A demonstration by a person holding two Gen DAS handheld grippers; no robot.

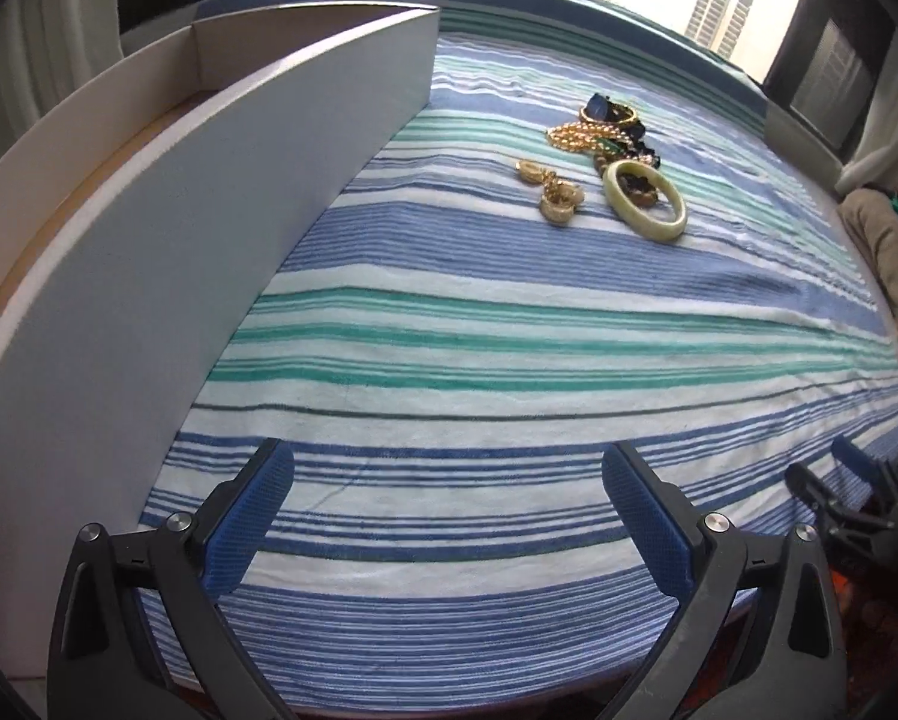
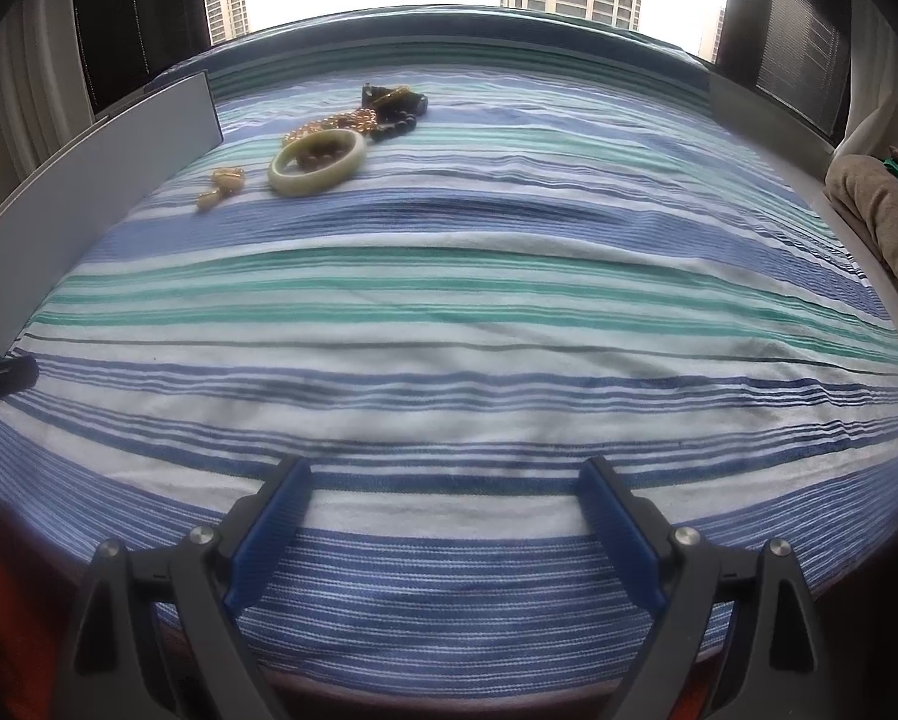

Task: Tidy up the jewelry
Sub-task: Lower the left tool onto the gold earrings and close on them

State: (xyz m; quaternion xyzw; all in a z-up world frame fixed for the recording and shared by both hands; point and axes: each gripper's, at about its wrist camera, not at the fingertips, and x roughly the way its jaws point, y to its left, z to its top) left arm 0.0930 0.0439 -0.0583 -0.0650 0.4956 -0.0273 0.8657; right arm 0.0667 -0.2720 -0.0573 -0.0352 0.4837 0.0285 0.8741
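Both grippers hover empty over a striped cloth, the jewelry lying far ahead.

The left gripper [image 1: 446, 513] and right gripper [image 2: 446, 531] both hold their jaws wide apart with nothing between them. On the striped cloth [image 1: 508, 330], a pale green bangle [image 1: 645, 200] lies touching a heap of gold beads [image 1: 574, 135] and dark pieces, with gold earrings [image 1: 553, 192] just beside it. A white open box [image 1: 209, 192] stands at the left.
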